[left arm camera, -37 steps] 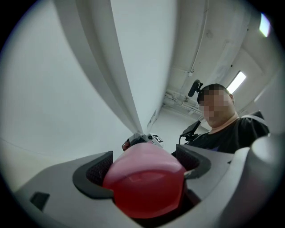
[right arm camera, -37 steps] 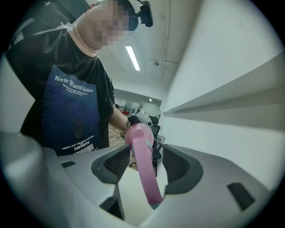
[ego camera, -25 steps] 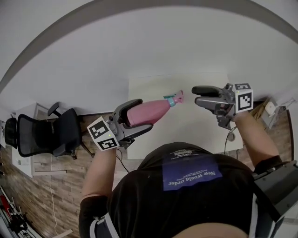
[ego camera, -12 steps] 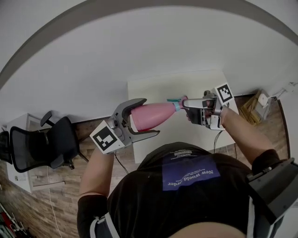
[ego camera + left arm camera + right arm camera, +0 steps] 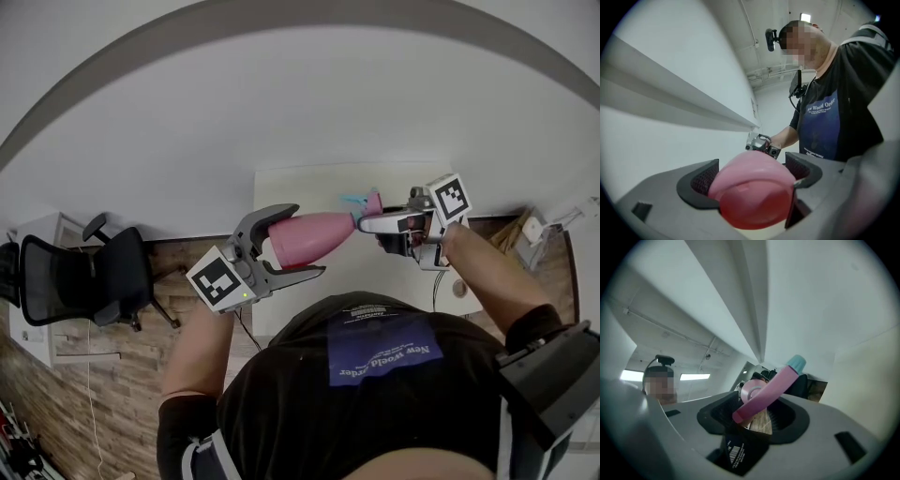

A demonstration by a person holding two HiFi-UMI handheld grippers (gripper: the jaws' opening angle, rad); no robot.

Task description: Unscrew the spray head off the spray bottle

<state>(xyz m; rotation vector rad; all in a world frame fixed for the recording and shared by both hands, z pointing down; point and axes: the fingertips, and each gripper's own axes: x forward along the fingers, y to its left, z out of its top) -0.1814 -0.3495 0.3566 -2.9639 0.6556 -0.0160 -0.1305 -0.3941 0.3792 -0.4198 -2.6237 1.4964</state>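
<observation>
A pink spray bottle (image 5: pixel 311 236) lies level in the air, and my left gripper (image 5: pixel 305 241) is shut on its body. The left gripper view shows the bottle's base (image 5: pixel 754 197) filling the jaws of the left gripper (image 5: pixel 750 173). Its pink spray head (image 5: pixel 369 203) with a teal nozzle (image 5: pixel 352 200) points right, towards my right gripper (image 5: pixel 367 223). In the right gripper view the spray head (image 5: pixel 776 385) lies slantwise between the pads of the right gripper (image 5: pixel 754 416), whose jaws have just been closing and now pinch it.
Below the bottle stands a white table (image 5: pixel 309 183) against a white wall. A black office chair (image 5: pixel 84 281) sits on the wooden floor (image 5: pixel 169 272) at the left. The person's torso fills the lower head view.
My right gripper has come in from the right, rolled, and closed round the spray head. The left gripper has rolled a little with the bottle in it.
</observation>
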